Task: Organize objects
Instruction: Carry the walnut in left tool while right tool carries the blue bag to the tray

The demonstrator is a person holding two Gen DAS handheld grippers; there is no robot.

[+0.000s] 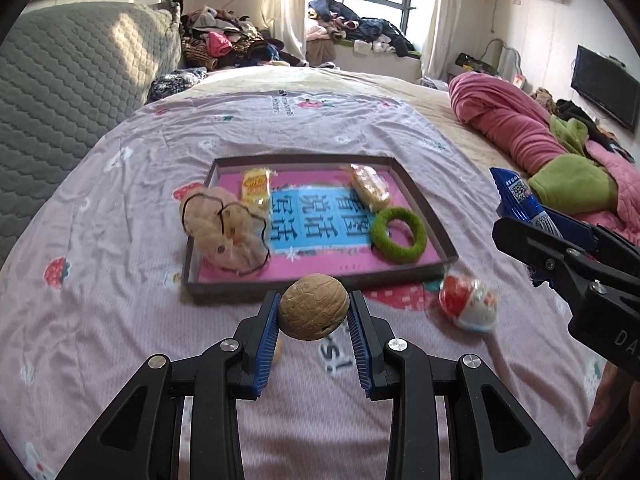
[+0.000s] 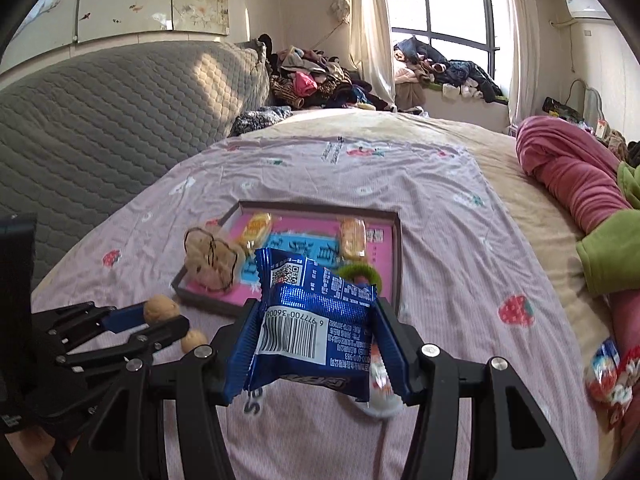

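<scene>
My left gripper is shut on a walnut and holds it above the bed, just in front of the shallow tray. It also shows in the right wrist view, with a second walnut on the sheet below. My right gripper is shut on a blue snack packet, held up right of the tray; the packet shows in the left wrist view. In the tray lie a beige scrunchie, a green ring and two wrapped snacks.
A red and white wrapped sweet lies on the sheet right of the tray. A similar wrapped sweet lies at the bed's right edge. Pink and green blankets are bunched at the right. A grey quilted headboard stands at the left.
</scene>
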